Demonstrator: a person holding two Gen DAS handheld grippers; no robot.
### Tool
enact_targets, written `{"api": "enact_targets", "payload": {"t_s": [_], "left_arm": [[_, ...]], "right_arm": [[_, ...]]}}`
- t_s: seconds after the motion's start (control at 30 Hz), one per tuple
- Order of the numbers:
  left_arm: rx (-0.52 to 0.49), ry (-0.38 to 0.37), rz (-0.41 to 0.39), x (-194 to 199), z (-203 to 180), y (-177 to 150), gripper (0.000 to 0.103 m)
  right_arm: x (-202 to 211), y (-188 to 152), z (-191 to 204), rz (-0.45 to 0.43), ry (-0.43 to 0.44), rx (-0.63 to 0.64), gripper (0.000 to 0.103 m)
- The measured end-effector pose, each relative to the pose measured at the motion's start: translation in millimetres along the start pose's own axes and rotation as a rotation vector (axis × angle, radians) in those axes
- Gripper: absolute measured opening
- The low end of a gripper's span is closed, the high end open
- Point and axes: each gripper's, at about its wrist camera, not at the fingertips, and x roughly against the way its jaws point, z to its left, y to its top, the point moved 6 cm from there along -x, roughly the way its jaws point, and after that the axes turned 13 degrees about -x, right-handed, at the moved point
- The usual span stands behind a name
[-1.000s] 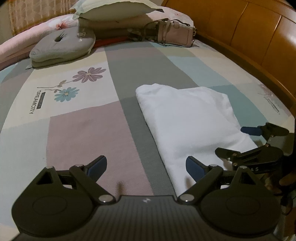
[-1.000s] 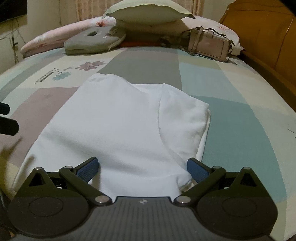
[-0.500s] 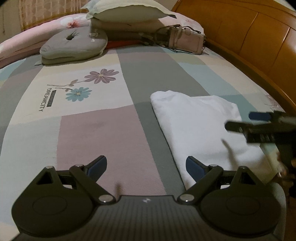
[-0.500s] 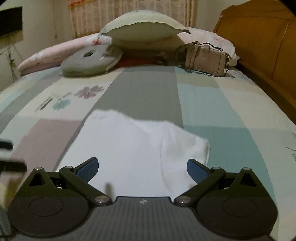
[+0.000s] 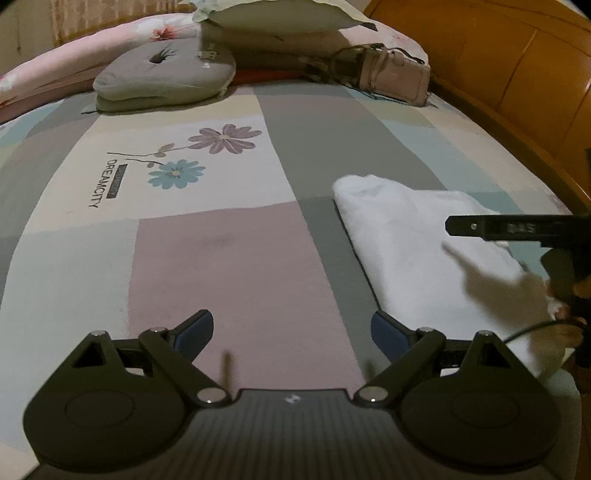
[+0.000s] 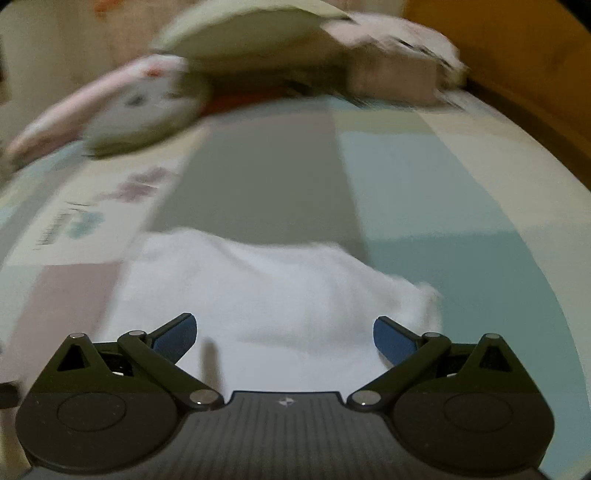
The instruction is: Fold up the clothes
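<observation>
A folded white garment (image 5: 417, 243) lies flat on the patchwork bedsheet (image 5: 221, 251), right of centre in the left wrist view. In the blurred right wrist view the same white garment (image 6: 266, 295) lies straight ahead. My left gripper (image 5: 291, 330) is open above the pink patch, left of the garment, with nothing between its fingers. My right gripper (image 6: 284, 334) is open over the garment's near edge and holds nothing. From the left wrist view the right gripper's black body (image 5: 517, 227) hovers above the garment's right side, with a hand under it.
At the head of the bed lie a grey cushion (image 5: 162, 74), a green pillow (image 5: 273, 14) and a pink handbag (image 5: 388, 74). A wooden bed frame (image 5: 517, 74) runs along the right side. The sheet left of the garment is bare.
Both grippers have pulled back and risen from the garment, which now looks smaller and farther away. The right gripper's view has tilted up and blurred. The garment has not moved.
</observation>
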Motion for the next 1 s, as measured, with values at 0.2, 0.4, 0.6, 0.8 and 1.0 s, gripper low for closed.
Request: {"api": "enact_targets", "payload": {"t_s": [0.2, 0.4, 0.6, 0.8, 1.0], "left_arm": [[0.020, 0.010, 0.004, -3.9, 9.9, -1.4, 0.092], [0.044, 0.009, 0.016, -7.5, 19.2, -7.6, 0.092], [0.044, -0.009, 0.006, -7.9, 16.4, -6.9, 0.092], [0.030, -0.018, 0.001, -5.2, 11.4, -6.7, 0.092], [0.045, -0.048, -0.004, -8.1, 5.8, -0.4, 0.092]], "right_arm": [[-16.4, -6.5, 56.6, 0.007, 0.074, 0.179, 0.103], [-35.4, -25.2, 59.9, 0.028, 0.001, 0.276, 0.103], [-12.9, -36.1, 69.6, 0.045, 0.008, 0.315, 0.103], [3.8, -42.4, 62.3, 0.026, -0.024, 0.284, 0.103], [16.2, -66.7, 26.9, 0.072, -0.053, 0.238, 0.103]]}}
